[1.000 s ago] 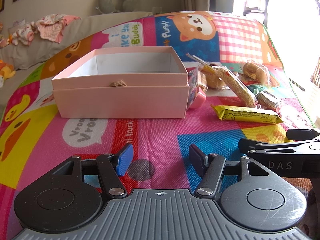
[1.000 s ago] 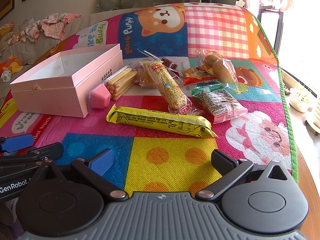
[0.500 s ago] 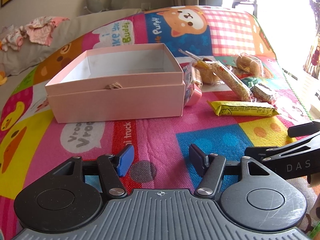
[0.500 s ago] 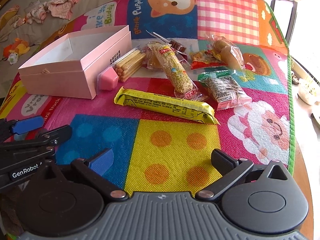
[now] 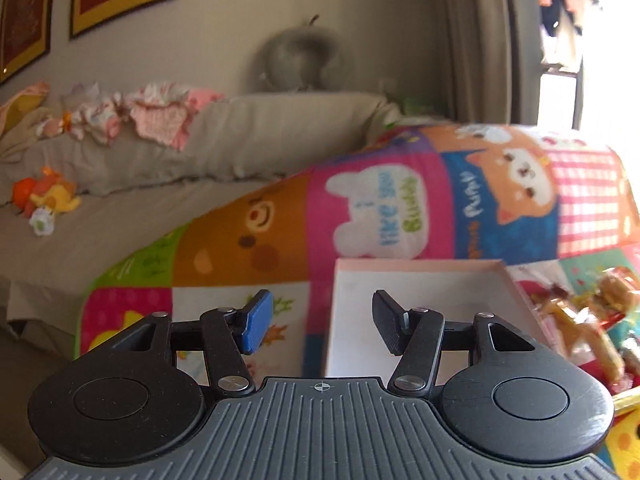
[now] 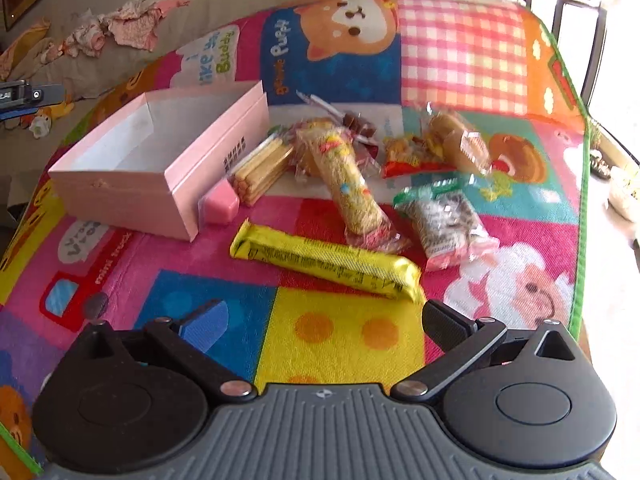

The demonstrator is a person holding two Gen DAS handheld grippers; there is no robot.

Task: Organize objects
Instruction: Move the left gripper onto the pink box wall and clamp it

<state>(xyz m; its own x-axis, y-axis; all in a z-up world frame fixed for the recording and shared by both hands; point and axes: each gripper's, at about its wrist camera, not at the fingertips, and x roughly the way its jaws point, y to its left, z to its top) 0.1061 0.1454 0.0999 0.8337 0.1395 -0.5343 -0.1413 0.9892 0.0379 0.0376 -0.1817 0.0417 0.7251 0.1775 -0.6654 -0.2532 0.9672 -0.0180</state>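
Patchwork cartoon fabric (image 6: 340,336) is spread under a rectangular pink cardboard box (image 6: 132,196); crinkly snack packets lie beside it. Nothing is held: left gripper (image 5: 320,320) closing, right gripper (image 6: 320,320) wide.

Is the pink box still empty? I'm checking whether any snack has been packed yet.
Yes, the right wrist view shows the pink box with a bare white inside, and the yellow snack bar lies on the mat.

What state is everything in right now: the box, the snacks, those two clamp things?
Pink box: open, no lid, inside looks empty.
Yellow bar: wrapped, lying flat on the mat, outside the box.
Biscuit sticks: in a clear pack, beside the box wall.
Bun: wrapped, on the mat.
Left gripper: nothing between its jaws, closing.
Right gripper: open, holding nothing.
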